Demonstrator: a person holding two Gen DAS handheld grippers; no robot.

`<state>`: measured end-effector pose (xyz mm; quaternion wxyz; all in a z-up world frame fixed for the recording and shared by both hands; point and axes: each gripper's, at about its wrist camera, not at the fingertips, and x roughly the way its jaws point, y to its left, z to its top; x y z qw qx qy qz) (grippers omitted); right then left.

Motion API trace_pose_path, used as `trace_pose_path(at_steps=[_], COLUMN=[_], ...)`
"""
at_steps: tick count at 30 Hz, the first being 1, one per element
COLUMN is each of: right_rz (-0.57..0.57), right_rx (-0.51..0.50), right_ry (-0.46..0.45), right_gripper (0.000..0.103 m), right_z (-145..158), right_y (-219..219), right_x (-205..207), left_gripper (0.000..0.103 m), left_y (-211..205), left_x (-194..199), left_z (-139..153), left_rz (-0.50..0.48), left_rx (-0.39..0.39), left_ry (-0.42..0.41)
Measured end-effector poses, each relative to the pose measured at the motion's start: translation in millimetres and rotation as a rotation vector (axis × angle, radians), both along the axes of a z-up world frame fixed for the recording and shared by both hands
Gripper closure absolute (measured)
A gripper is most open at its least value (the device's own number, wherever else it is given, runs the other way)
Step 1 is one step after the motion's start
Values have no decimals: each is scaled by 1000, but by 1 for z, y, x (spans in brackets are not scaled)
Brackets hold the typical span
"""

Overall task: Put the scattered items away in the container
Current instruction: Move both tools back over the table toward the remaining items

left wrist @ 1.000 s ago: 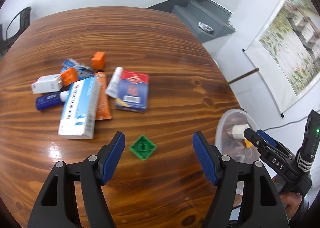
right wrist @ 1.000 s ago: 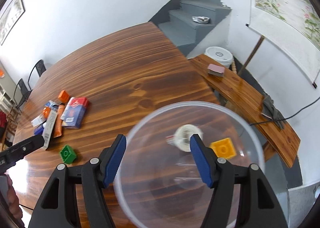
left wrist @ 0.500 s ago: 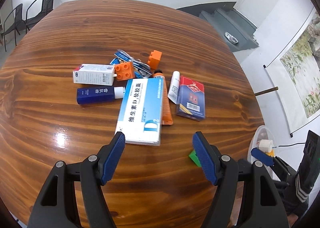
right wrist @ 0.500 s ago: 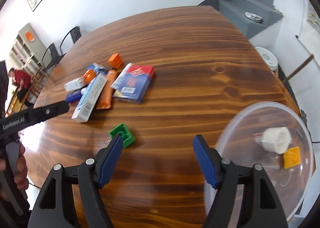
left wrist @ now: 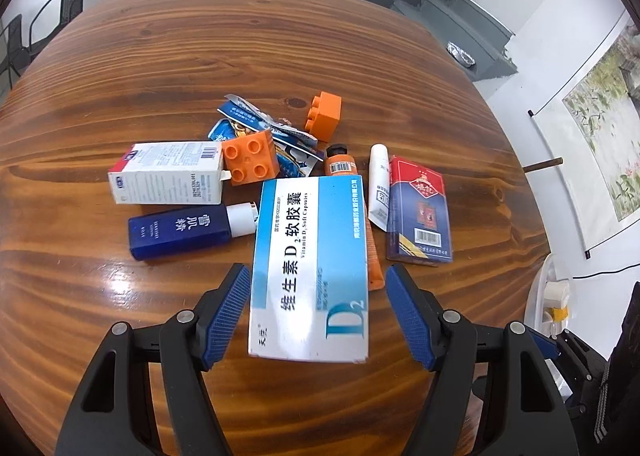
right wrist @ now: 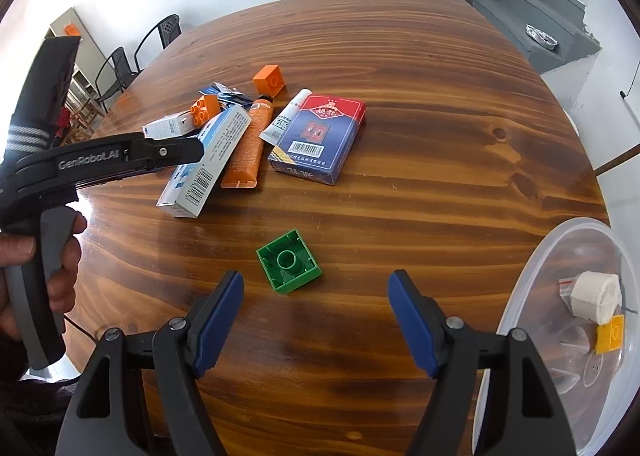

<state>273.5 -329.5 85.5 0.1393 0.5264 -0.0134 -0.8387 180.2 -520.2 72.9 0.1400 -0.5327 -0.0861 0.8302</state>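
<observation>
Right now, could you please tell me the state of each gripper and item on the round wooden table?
Left gripper: open, astride the blue-and-white vitamin box, fingers clear of it.
Right gripper: open, empty.
Green toy brick: upside down, alone.
Clear plastic container: uncovered, holds white tape roll and yellow brick.
Blue bottle: lying, capped.
Orange tube: lying, capped.

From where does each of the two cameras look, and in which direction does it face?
Left wrist: sits on the left gripper, looking steeply down past its open blue fingers at the vitamin box; no hand shows.
Right wrist: sits on the right gripper, facing down at the green brick; the person's left hand shows.
Shared: the wooden table, card pack and clear container.
</observation>
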Motion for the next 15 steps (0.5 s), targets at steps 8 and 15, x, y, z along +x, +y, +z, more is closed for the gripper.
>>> trace_pose_path(at_steps=[8,15], right_rz=[10,32], right_rx=[6,6], right_ry=[-19,-19], right_gripper=[25,25], right_z=[-8,-13], right_y=[-8,-18], right_x=[-7,-16], left_gripper=[29,29], left_y=[8,12], left_x=[-11,-16], left_z=[-10,-20], left_rz=[-41,-62], left_rx=[-43,-38], left_ry=[-1,-18])
